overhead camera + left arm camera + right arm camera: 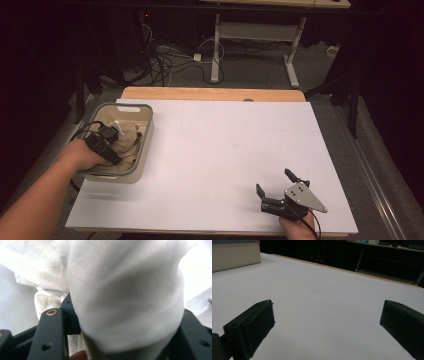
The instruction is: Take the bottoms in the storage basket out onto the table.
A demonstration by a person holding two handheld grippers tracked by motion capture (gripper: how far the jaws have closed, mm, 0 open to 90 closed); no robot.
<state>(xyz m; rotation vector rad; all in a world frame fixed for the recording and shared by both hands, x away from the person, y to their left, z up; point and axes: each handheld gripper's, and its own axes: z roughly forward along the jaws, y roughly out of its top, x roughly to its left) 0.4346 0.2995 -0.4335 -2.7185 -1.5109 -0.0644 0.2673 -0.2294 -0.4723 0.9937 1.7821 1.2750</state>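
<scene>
In the grey basket at the desk's left edge, a pale cloth is lying bunched; soft and light, it is gathering best by a thick fold. The left tongs are gripping such a fold. The right tongs are hovering wide open, empty, over the desk's near right corner.

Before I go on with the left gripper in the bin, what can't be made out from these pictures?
- Bin bottom, high view: covered by the cloth and the left gripper.
- Left gripper's grip, left gripper view: cloth bulges between the jaws; contact hidden, blurred.
- Right gripper hand, high view: cut off by the bottom edge.
</scene>
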